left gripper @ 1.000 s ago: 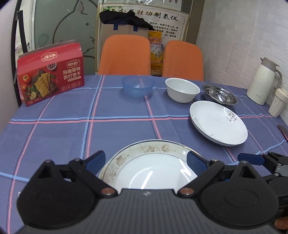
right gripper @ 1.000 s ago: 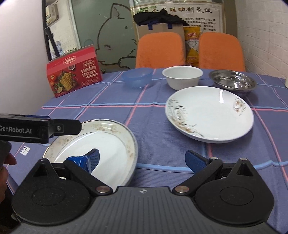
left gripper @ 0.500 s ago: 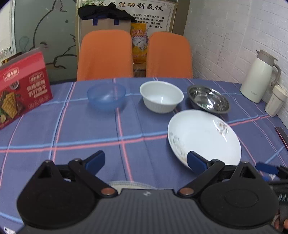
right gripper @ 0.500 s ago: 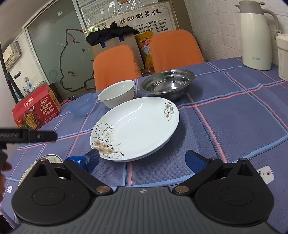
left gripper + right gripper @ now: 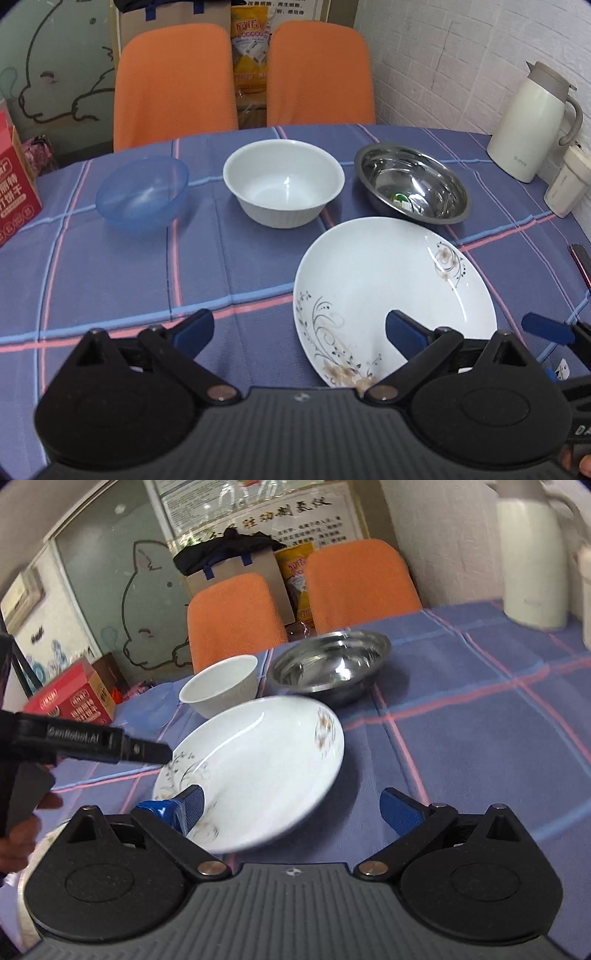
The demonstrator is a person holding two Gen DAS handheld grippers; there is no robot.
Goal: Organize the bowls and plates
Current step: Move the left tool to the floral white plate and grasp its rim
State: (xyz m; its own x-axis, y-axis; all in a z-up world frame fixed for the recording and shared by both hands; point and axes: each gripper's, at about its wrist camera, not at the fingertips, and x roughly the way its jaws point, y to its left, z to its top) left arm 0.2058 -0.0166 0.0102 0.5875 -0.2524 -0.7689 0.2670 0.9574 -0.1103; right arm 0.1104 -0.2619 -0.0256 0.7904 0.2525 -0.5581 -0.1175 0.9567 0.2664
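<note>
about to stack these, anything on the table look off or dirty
One oddity: the steel bowl has something small and green and white, perhaps a sticker, lying inside it. The floral plate, white bowl and blue bowl look clean and undamaged.

both grippers advanced | gold-rimmed plate out of view | floral plate point(image 5: 391, 291) nearer

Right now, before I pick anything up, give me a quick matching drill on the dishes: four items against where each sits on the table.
Items:
1. blue bowl
2. white bowl
3. steel bowl
4. floral plate

Places:
A. middle of the back row
B. nearest the grippers
C. closest to the thermos
D. closest to the red box

Pairs: 1-D, 2-A, 3-C, 4-B
</note>
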